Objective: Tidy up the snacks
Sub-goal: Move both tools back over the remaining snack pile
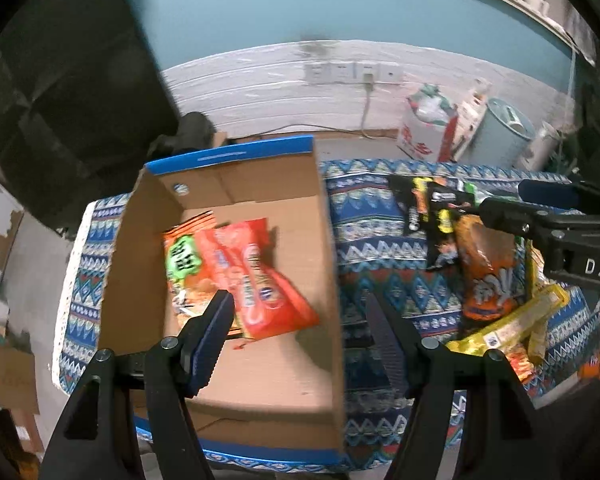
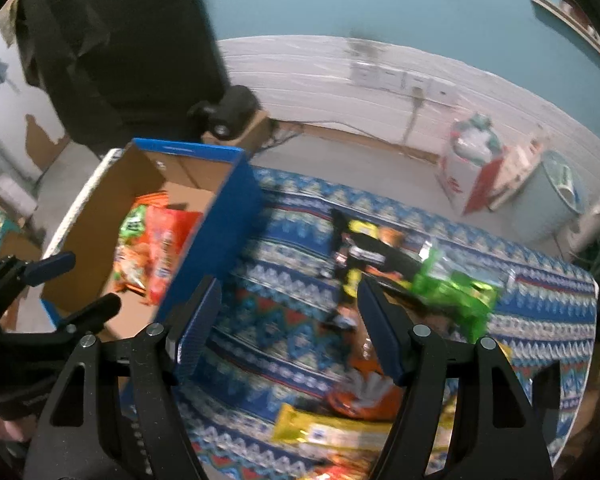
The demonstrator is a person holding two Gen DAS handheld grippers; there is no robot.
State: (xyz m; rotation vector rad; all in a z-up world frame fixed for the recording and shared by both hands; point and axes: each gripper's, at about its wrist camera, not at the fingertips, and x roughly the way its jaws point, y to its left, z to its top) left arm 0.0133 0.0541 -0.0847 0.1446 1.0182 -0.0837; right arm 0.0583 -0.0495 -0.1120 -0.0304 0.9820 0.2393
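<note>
Now, line by line:
Left tongs (image 1: 300, 312): fingers spread wide apart, nothing between them, touching nothing; they hang over the right wall of the box, one finger above its floor, the other above the cloth.
Right tongs (image 2: 288, 304): fingers likewise wide apart and empty, poised over the loose snacks on the table; the picture is blurred here.
Box (image 1: 332, 272): open cardboard box with blue rim, standing at the left end of the table.
Box contents: a red packet (image 1: 260, 276) lying slantwise across the floor, and an orange bag with a green label (image 1: 184, 268) beside it on the left, partly under it.
Table (image 1: 364, 232): covered with a blue patterned cloth.
Loose snacks, right half of the table: black packets (image 1: 436, 216) near the far edge; an orange bag (image 1: 488, 272) just in front of them; a yellow bar (image 1: 512, 328) toward the near right edge, touching the orange bag.
Green bag (image 2: 456, 292): bright green, lying to the right of the black packets near the far edge, seen in the right wrist view.
Beyond the table: a white wall, and a pale bin (image 1: 504, 132) on the floor.
</note>
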